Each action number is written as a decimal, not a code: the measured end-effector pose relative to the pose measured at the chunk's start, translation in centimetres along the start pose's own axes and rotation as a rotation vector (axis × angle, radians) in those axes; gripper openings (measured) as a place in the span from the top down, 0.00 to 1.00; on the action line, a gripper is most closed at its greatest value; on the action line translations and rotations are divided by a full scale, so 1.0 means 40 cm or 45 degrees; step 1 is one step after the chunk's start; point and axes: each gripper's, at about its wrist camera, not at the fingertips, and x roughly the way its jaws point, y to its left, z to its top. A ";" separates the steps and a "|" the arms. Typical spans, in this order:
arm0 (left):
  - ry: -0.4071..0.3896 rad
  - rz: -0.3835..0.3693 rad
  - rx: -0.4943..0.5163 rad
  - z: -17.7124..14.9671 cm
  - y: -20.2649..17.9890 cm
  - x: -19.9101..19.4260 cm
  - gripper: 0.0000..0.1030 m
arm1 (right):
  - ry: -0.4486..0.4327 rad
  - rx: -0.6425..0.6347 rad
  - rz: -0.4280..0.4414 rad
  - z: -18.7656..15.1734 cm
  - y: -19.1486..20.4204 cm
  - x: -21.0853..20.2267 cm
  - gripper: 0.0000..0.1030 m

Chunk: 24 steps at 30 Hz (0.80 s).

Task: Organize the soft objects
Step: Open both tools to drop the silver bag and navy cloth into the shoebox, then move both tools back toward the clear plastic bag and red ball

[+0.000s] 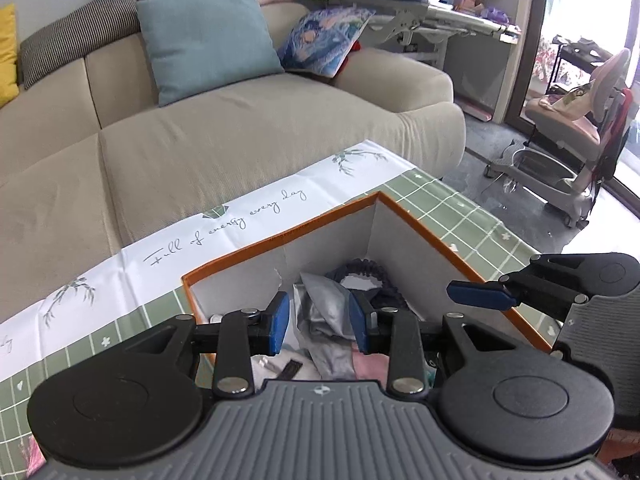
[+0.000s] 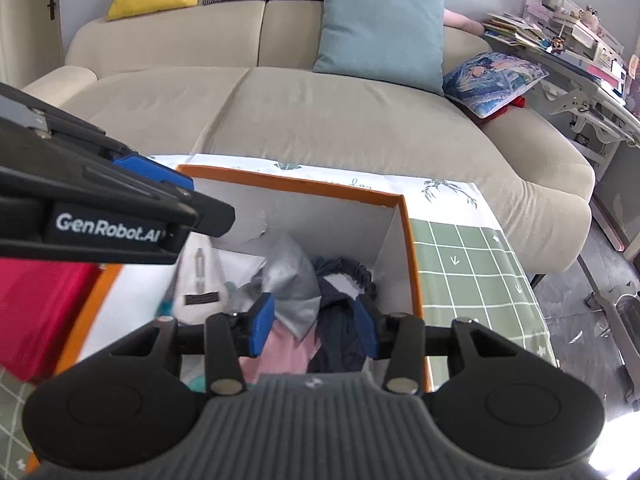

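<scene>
Two grippers above the orange box

The left gripper (image 1: 319,322) and the right gripper (image 2: 314,326) hang over the orange box (image 1: 424,227), both with jaws apart and holding nothing. Inside the box lie a grey cloth (image 2: 290,280), a dark blue cloth (image 2: 340,312) and a pink cloth (image 2: 286,350).

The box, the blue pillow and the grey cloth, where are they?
box (image 2: 414,264), right wrist view, on its orange right rim.
blue pillow (image 1: 208,36), left wrist view, on the middle of its face.
grey cloth (image 2: 292,280), right wrist view, on its top fold inside the box.
</scene>
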 end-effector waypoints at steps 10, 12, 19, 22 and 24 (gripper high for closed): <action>-0.143 0.000 0.005 -0.111 -0.053 -0.197 0.63 | -0.088 0.056 -0.010 -0.067 0.052 -0.180 0.57; -0.154 0.015 0.003 -0.138 -0.063 -0.228 0.63 | -0.105 0.062 -0.019 -0.088 0.067 -0.215 0.57; -0.180 0.041 -0.048 -0.237 -0.076 -0.325 0.63 | -0.129 0.109 -0.013 -0.164 0.111 -0.314 0.56; -0.168 0.055 -0.084 -0.278 -0.070 -0.350 0.63 | -0.122 0.137 -0.016 -0.196 0.128 -0.343 0.56; -0.160 0.063 -0.103 -0.309 -0.064 -0.369 0.63 | -0.115 0.147 -0.014 -0.219 0.142 -0.361 0.56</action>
